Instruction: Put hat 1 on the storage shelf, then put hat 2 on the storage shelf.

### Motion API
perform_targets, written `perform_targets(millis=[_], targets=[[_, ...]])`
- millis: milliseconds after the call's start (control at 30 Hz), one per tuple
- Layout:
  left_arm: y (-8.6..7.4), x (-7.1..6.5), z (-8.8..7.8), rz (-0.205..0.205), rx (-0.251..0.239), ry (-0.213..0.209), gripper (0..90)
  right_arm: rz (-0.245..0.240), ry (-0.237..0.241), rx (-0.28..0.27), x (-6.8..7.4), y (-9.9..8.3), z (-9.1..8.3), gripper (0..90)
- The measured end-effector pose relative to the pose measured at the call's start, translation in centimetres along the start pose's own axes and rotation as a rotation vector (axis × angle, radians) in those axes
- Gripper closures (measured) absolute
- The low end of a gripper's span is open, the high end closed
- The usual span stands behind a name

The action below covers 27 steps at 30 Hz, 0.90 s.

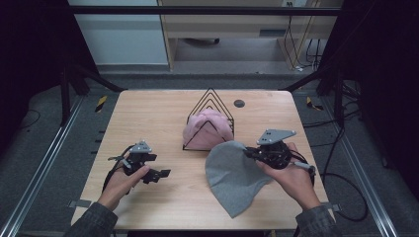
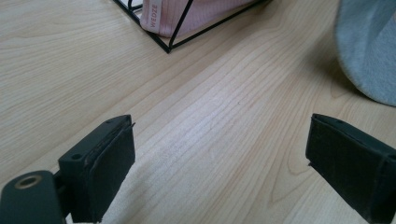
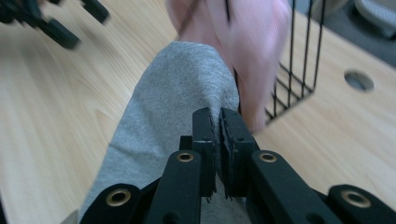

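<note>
- Your right gripper (image 1: 249,154) is clamped on the edge of the grey beanie (image 1: 234,175); the rest of it drapes onto the table's front right.
- Your left gripper (image 1: 157,174) hangs unclenched and empty over bare wood, front left.
- The table (image 1: 148,113) is light wood with a round grommet hole (image 1: 239,103).
- A black wire rack (image 1: 210,118) at centre holds a pink beanie (image 1: 207,129).
- Grey carpet and cables (image 1: 346,168) lie around it.

Wooden table (image 1: 148,118) bears a wire rack (image 1: 211,106) and grey cloth (image 1: 232,177).
</note>
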<state>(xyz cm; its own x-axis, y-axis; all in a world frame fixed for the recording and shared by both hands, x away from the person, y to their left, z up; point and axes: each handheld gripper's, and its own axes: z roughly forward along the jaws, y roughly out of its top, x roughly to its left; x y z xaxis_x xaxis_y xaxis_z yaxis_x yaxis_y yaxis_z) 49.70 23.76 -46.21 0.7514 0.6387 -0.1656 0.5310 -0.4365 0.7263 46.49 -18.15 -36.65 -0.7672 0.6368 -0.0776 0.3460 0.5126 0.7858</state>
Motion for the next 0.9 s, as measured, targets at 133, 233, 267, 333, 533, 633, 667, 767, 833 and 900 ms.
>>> perform_targets(millis=[133,233,267,333,533,633,667,767,833,900], targets=[[-0.2,-0.2,-0.3,0.011,-0.016,-0.013,8.5,-0.04,0.023,-0.044,1.3,2.3,-0.6,85.7],[-0.3,-0.4,-0.6,0.019,-0.022,-0.022,9.0,-0.062,0.044,-0.084,2.2,4.0,-1.0,85.7],[-0.3,-0.4,-0.8,0.023,-0.025,-0.029,9.0,-0.071,0.048,-0.095,2.5,4.6,-1.1,85.7],[-0.3,-0.4,-0.9,0.028,-0.029,-0.038,9.1,-0.089,0.056,-0.111,3.1,5.6,-1.1,85.7],[-0.6,-0.6,-1.0,0.063,-0.021,-0.076,9.1,-0.116,0.07,-0.142,3.9,7.9,-0.5,85.7],[-0.6,-0.9,-1.0,0.081,-0.021,-0.099,9.1,-0.114,0.074,-0.151,4.1,8.7,0.0,85.8],[-0.6,-0.9,-1.0,0.088,-0.021,-0.099,9.1,-0.113,0.078,-0.155,4.2,9.0,0.2,85.7],[-0.6,-1.1,-1.0,0.09,-0.026,-0.101,9.1,-0.118,0.085,-0.16,4.4,9.6,0.6,85.8],[-0.5,-1.1,-1.0,0.087,-0.03,-0.101,9.1,-0.122,0.086,-0.163,4.5,10.0,0.7,85.8],[-0.5,-1.2,-1.1,0.088,-0.031,-0.098,9.1,-0.127,0.09,-0.169,4.7,10.5,0.8,85.8]])
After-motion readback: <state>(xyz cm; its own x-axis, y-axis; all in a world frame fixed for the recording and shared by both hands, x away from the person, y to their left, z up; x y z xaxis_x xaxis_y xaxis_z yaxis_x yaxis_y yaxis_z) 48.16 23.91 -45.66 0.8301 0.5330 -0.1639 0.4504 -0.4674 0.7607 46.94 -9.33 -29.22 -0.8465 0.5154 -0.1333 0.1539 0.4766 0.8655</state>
